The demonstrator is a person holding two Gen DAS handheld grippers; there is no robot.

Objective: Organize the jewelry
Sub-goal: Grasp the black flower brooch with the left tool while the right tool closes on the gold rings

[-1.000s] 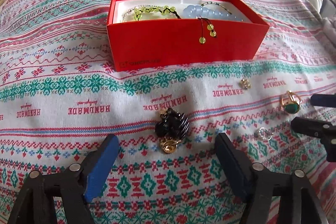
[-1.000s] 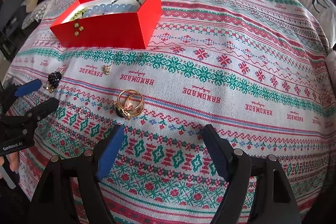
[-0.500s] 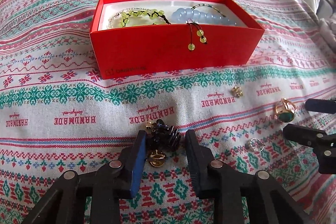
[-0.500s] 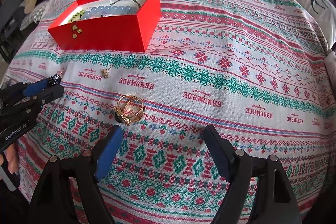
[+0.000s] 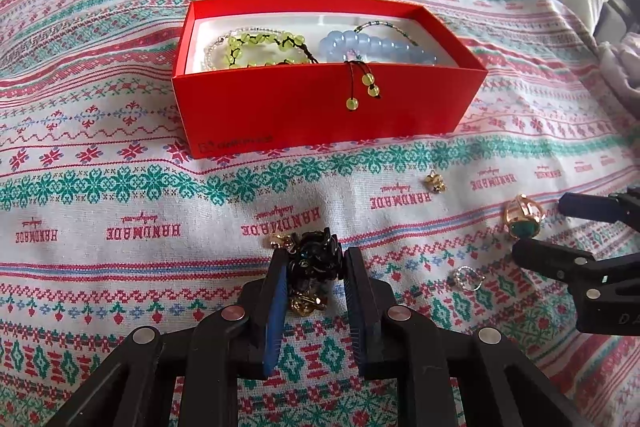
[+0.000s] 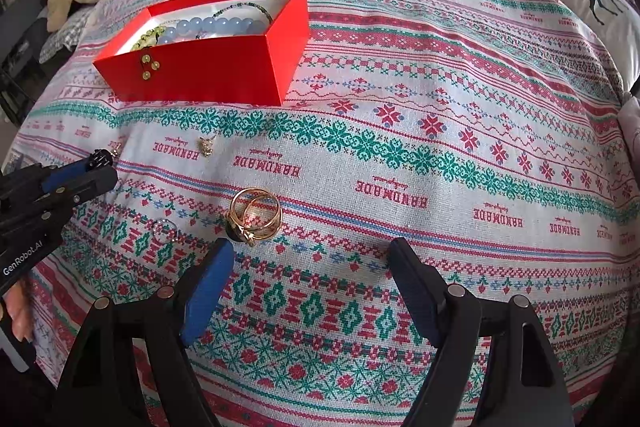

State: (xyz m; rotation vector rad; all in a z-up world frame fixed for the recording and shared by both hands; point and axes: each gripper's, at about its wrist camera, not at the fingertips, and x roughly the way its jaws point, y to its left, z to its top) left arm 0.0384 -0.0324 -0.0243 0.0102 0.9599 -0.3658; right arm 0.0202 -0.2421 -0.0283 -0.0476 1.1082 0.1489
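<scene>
Two claws are mine: my left claw (image 5: 314, 263) grips the black brooch (image 5: 316, 259) on the bedspread (image 5: 120, 219), the red box (image 5: 328, 107) straight ahead, while my right claw (image 6: 310, 267) gapes, the gold ring (image 6: 256, 213) just ahead-left.

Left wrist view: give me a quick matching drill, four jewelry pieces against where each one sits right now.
Items:
1. black beaded brooch with gold clasp
2. pale blue bead bracelet
3. gold ring with green stone
4. small silver ring

Places:
A. inside the red cardboard box
B. on the cloth, just ahead of the right tongs
C. between the shut left tongs
D. on the cloth, between both tongs

Pairs: 1-C, 2-A, 3-B, 4-D
</scene>
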